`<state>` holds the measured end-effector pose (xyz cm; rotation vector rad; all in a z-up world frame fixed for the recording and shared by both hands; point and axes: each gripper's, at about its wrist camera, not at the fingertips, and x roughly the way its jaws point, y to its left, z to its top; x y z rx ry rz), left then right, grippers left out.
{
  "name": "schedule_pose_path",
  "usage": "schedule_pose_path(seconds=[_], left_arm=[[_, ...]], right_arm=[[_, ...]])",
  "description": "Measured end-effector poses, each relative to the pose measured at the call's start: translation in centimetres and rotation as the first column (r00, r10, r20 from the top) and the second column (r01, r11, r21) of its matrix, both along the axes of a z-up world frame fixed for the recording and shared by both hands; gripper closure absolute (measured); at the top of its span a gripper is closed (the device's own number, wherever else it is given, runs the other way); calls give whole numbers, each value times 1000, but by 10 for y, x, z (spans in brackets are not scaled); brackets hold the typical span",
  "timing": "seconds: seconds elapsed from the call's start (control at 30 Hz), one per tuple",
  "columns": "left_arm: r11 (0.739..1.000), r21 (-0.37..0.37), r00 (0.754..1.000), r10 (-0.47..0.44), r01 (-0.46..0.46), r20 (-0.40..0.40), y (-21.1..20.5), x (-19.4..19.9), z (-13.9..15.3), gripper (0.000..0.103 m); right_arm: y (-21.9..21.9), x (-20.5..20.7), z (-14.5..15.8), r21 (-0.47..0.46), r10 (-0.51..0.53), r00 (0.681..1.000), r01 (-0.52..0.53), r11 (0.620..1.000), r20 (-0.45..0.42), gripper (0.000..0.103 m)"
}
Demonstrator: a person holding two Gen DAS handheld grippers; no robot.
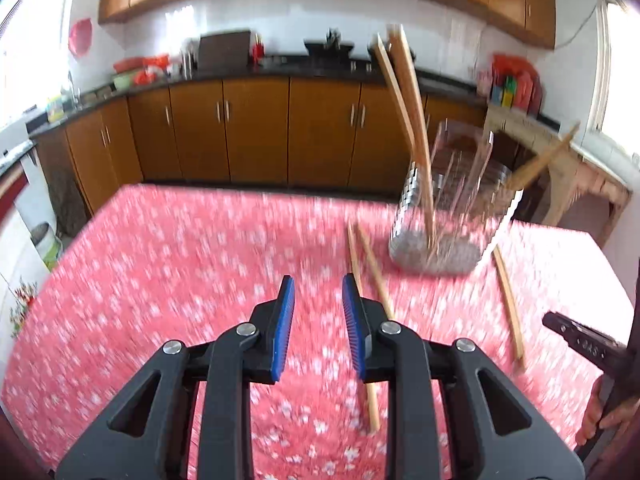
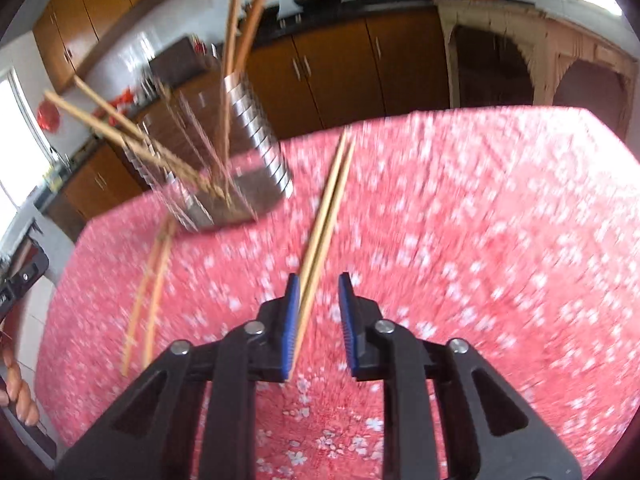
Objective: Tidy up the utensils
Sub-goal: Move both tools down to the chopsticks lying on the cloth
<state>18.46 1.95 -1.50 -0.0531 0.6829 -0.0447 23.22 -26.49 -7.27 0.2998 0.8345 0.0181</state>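
Closing your open right gripper (image 2: 318, 292) off-centre could flick the chopsticks (image 2: 326, 216) lying between its fingers; your left gripper (image 1: 318, 296) hangs open, empty, near the holder (image 1: 452, 208).

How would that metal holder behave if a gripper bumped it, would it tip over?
Possibly. The holder is tall on a small base, and chopsticks stick far above its rim, leaning outward, so a high bump might topple it. Its walls look like thin perforated steel, so it is probably light and may slide on the tablecloth.
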Motion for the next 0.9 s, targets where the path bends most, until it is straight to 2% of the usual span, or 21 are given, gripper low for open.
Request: schedule_pose_path(seconds=[0.1,0.2,0.33,0.6,0.67,0.9], left_arm=[[1000,-21,998,-25,23,-54,-5,4,-23,78],[999,-7,997,-34,33,-76,-11,6,-37,78],[999,-29,993,-46,43,-107,-11,8,-54,78],[997,-52,988,-68,61,-140,-17,12,-66,78],[997,-52,987,-71,64,-144,-18,14,-69,78],[996,-55,984,-77,69,-157,-19,17,-74,78]], right_arm=[[7,9,-13,0,1,999,-1,1000,-41,85],[8,11,-21,-9,6,999,-6,1000,-46,85],[14,18,-23,-32,9,999,-10,999,-49,85],[27,29,-25,-95,23,999,-27,995,-41,86],[29,32,-26,-115,18,999,-23,993,-40,92],[20,31,-27,-95,23,999,-27,995,-40,92]])
